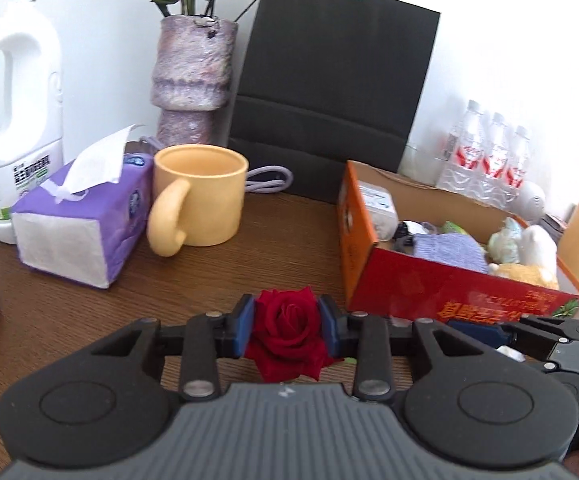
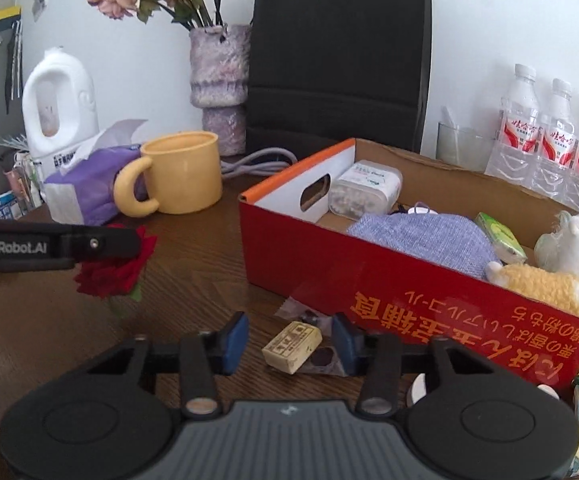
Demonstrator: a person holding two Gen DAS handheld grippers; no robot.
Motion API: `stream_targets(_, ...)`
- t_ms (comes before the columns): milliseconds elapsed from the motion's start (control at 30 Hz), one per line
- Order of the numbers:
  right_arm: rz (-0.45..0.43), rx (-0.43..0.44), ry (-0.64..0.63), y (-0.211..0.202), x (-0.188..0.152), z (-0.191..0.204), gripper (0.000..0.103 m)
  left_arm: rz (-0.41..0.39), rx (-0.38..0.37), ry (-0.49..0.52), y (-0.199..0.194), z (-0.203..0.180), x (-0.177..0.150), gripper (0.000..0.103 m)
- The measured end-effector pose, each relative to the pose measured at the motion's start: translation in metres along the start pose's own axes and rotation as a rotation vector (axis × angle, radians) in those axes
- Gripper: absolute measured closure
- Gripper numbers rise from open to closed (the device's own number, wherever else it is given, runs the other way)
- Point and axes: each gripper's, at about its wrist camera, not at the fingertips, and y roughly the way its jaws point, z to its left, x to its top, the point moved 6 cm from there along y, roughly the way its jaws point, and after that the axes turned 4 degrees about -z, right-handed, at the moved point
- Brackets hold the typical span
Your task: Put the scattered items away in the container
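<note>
Left tongs (image 1: 286, 330) clamped on a red rose (image 1: 287, 332), blue pads squeezing both sides, low over the wooden tabletop (image 1: 89, 320). Right tongs (image 2: 289, 344) spread around a small cream block (image 2: 292, 346) lying on a crinkly wrapper, pads not pressing it. Red cardboard box (image 2: 429, 304) just behind, already stuffed with a purple cloth (image 2: 421, 240) and plush toys. Yellow mug (image 1: 201, 196), tissue pack (image 1: 85, 216), vase and black bag farther back, nothing blocking.

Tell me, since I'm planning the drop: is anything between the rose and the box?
Nothing visible. The left gripper is shut on the rose; bare table lies between it and the red box, whose top is open.
</note>
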Motion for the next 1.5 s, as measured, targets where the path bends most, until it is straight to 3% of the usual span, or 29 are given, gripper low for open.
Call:
stream_targets(133, 0.015, -0.041, -0.044, 0.009, -0.004, 0.013, 0.071, 0.013, 0.016, -0.014, 0.001, 0.009, -0.001, 0.067)
stream_targets(200, 0.011, -0.052, -0.052, 0.01, -0.005, 0.018, 0.083, 0.012, 0.02, -0.01, 0.0, 0.01, -0.001, 0.067)
stream_targets(233, 0.004, -0.045, -0.045, 0.009, -0.004, 0.02, 0.083, 0.009, 0.023, -0.003, -0.001, 0.009, -0.001, 0.067)
stream_targets(433, -0.089, -0.065, -0.058, -0.043, 0.0, 0.02, 0.084, 0.022, -0.018, 0.03, -0.005, -0.003, -0.005, 0.067)
stream_targets(533, -0.094, -0.121, -0.016, -0.084, -0.017, -0.002, 0.083, 0.05, -0.154, 0.063, -0.015, -0.028, -0.011, 0.067)
stream_targets(667, -0.063, -0.198, 0.026, -0.137, -0.055, -0.037, 0.083, 0.104, -0.393, 0.142, -0.046, -0.083, -0.031, 0.067)
stream_targets(833, -0.042, -0.257, 0.09, -0.182, -0.089, -0.058, 0.083, 0.158, -0.499, 0.308, -0.084, -0.14, -0.081, 0.066)
stream_targets(900, -0.034, -0.251, 0.13, -0.187, -0.101, -0.063, 0.083, 0.174, -0.496, 0.325, -0.091, -0.148, -0.097, 0.065)
stream_targets(967, -0.025, -0.236, 0.152, -0.189, -0.112, -0.064, 0.083, 0.182, -0.467, 0.341, -0.096, -0.151, -0.107, 0.057)
stream_targets(1033, -0.025, -0.216, 0.148, -0.188, -0.117, -0.061, 0.083, 0.171, -0.439, 0.369, -0.102, -0.154, -0.113, 0.031)
stream_targets(1100, -0.023, -0.197, 0.149, -0.19, -0.12, -0.058, 0.083, 0.165, -0.434, 0.385, -0.11, -0.155, -0.117, 0.013)
stream_targets(1200, -0.023, -0.18, 0.152, -0.19, -0.122, -0.057, 0.083, 0.169, -0.443, 0.395, -0.117, -0.162, -0.123, 0.005)
stream_targets(1400, -0.015, -0.176, 0.169, -0.187, -0.127, -0.056, 0.081, 0.199, -0.347, 0.424, -0.099, -0.17, -0.131, 0.005)
stream_targets(1433, -0.013, -0.178, 0.169, -0.187, -0.128, -0.056, 0.08, 0.208, -0.344, 0.414, -0.096, -0.169, -0.131, 0.01)
stream_targets(1500, -0.008, -0.189, 0.165, -0.189, -0.13, -0.056, 0.065, 0.229, -0.349, 0.399, -0.091, -0.167, -0.131, 0.017)
